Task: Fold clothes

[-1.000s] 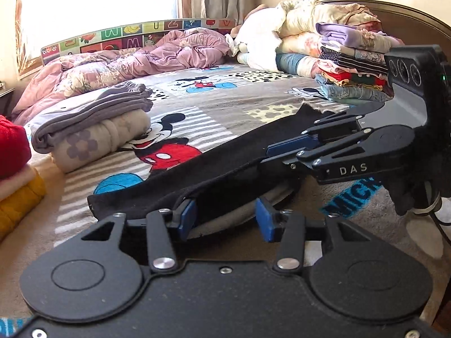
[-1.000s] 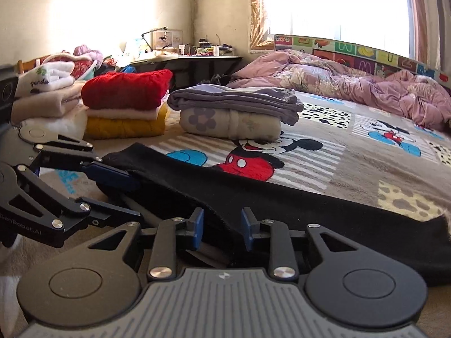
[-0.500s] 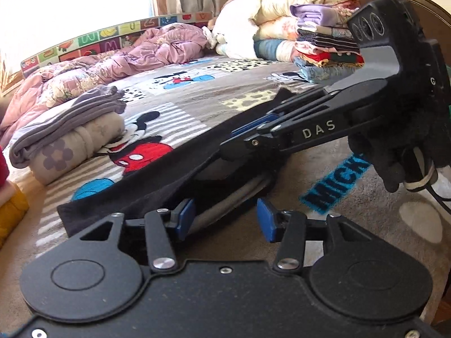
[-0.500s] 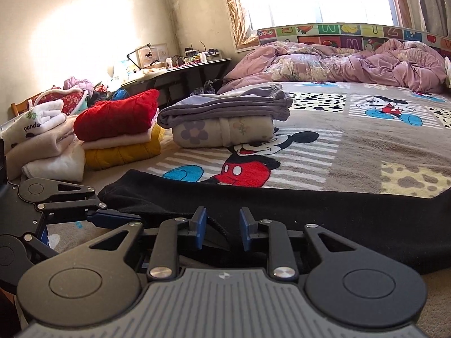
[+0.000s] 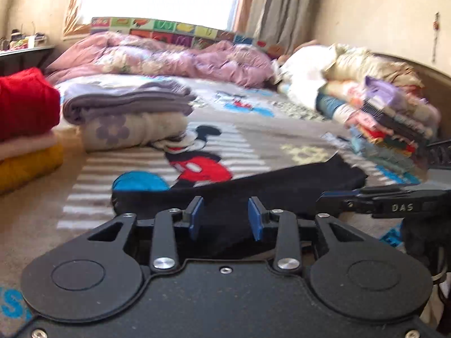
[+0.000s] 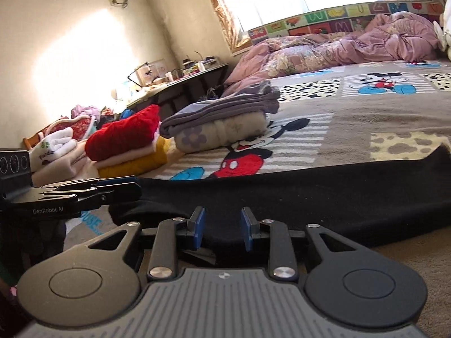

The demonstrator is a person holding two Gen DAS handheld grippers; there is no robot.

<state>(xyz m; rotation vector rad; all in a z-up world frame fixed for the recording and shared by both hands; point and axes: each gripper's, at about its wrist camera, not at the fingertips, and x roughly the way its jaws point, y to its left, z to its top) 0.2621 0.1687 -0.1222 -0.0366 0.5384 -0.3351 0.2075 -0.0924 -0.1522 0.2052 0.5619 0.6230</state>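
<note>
Black garment (image 5: pixel 239 188) lies in a long folded band across the near part of the bed, on a cartoon-mouse blanket (image 5: pixel 253 138), its length running left to right in front of both cameras. The left gripper (image 5: pixel 226 217) sits over the garment's near edge with black cloth between its blue pads; its jaws are closing, a narrow gap still showing on each side, and no firm press on the cloth can be confirmed. The right gripper (image 6: pixel 220 229) is at the garment's near edge further right, jaws narrow with a fold of black cloth between the pads; whether they pinch it cannot be told. Seen from the right wrist camera, the left gripper comes in from the left with its fingers over the garment's end. Beyond the garment, to the far left, a folded grey and floral pile (image 5: pixel 129 118) rests on the blanket, and just beside it a red, pink and yellow stack (image 5: pixel 25 129). At far right stands a taller pile of mixed folded clothes (image 5: pixel 391 118). A rumpled pink quilt (image 5: pixel 169 59) lies along the far side below the window.
</note>
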